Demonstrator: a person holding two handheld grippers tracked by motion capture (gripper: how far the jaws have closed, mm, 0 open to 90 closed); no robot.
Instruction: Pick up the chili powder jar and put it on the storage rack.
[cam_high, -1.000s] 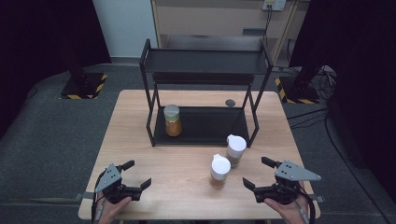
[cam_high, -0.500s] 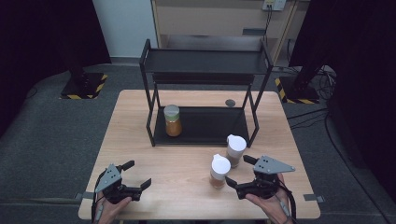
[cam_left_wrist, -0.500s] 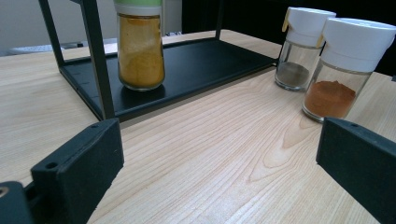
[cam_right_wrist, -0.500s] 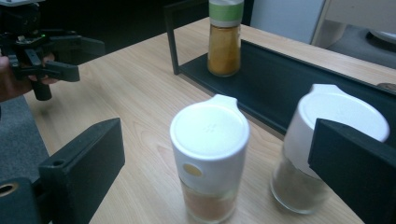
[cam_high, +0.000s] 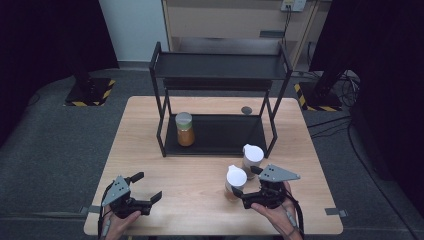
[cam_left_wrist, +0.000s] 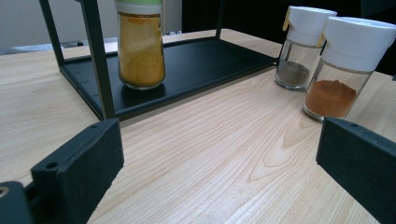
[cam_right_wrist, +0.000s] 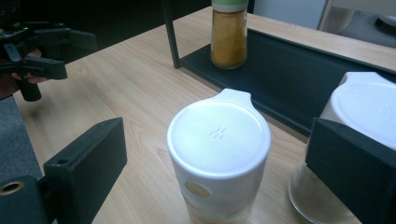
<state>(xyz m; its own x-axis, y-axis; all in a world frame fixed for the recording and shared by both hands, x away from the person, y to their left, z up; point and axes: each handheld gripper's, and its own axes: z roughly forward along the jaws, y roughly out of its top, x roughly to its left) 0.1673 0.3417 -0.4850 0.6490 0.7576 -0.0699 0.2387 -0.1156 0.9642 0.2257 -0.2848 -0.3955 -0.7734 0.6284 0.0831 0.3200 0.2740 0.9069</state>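
Two white-lidded spice jars stand on the wooden table. The nearer one (cam_high: 236, 177) (cam_right_wrist: 218, 154) holds orange-red powder (cam_left_wrist: 343, 70); the farther one (cam_high: 252, 155) (cam_left_wrist: 301, 46) holds grey powder. My right gripper (cam_high: 246, 182) (cam_right_wrist: 217, 179) is open right at the nearer jar, which stands in line with the gap; the jaws have just been closing a little and neither pad touches it. A yellow spice jar (cam_high: 185, 129) (cam_left_wrist: 140, 46) (cam_right_wrist: 229, 35) stands on the lower shelf of the black rack (cam_high: 220, 67). My left gripper (cam_high: 147, 186) (cam_left_wrist: 219, 172) rests open and empty at the front left.
The rack's lower tray (cam_high: 230, 137) has bare room right of the yellow jar. A small dark disc (cam_high: 246, 110) lies on the table behind the rack. The table's front edge (cam_high: 215, 234) runs just below both hands.
My right gripper has moved left and slightly down toward the nearer white-lidded jar. The left gripper has stayed where it was.
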